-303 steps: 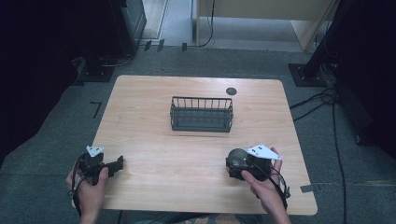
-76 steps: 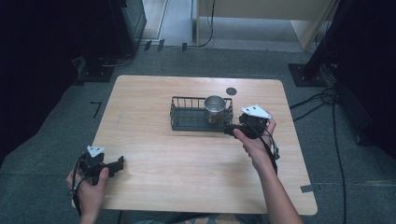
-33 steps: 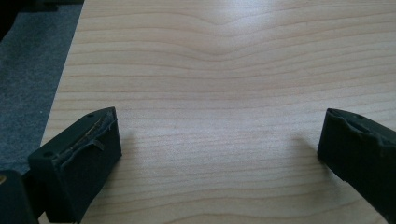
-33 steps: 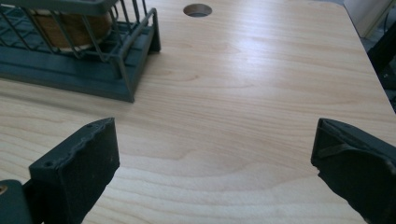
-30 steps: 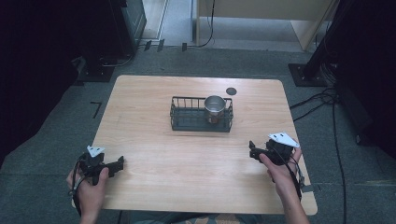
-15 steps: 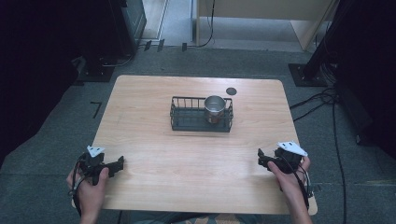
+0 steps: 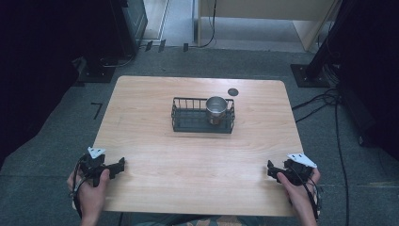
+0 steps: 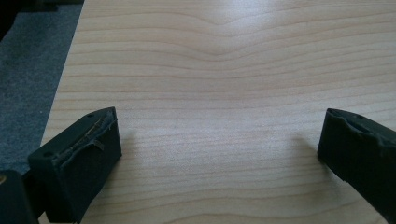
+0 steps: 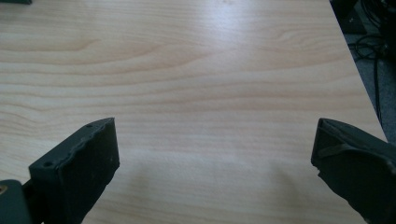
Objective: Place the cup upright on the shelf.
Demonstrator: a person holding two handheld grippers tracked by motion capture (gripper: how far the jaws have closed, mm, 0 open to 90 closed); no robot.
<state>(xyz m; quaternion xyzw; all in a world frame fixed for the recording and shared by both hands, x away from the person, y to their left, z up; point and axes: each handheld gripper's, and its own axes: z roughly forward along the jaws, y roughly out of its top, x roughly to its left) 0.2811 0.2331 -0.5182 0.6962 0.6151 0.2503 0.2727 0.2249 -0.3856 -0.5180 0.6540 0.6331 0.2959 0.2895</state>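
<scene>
A shiny metal cup [image 7: 216, 109] stands upright in the right half of a black wire basket [image 7: 188, 123] at the middle back of the wooden table [image 7: 197, 160]. My left gripper [image 7: 120, 165] rests open at the table's front left corner, far from the basket. My right gripper [image 7: 270, 168] rests open at the front right corner, with a hand behind it. In the left gripper view my left gripper [image 8: 219, 149] has its jaws wide apart over bare wood. In the right gripper view my right gripper [image 9: 215, 154] likewise holds nothing.
A small dark round disc [image 7: 232, 92] lies on the table behind the basket. Grey carpet [image 7: 47, 136] surrounds the table, with cables [image 7: 329, 101] and a black stand base [image 7: 308, 75] on the floor at the right.
My right gripper carried the metal cup from the front right into the basket, let go, and drew back to the front right corner. The left gripper has stayed put.
</scene>
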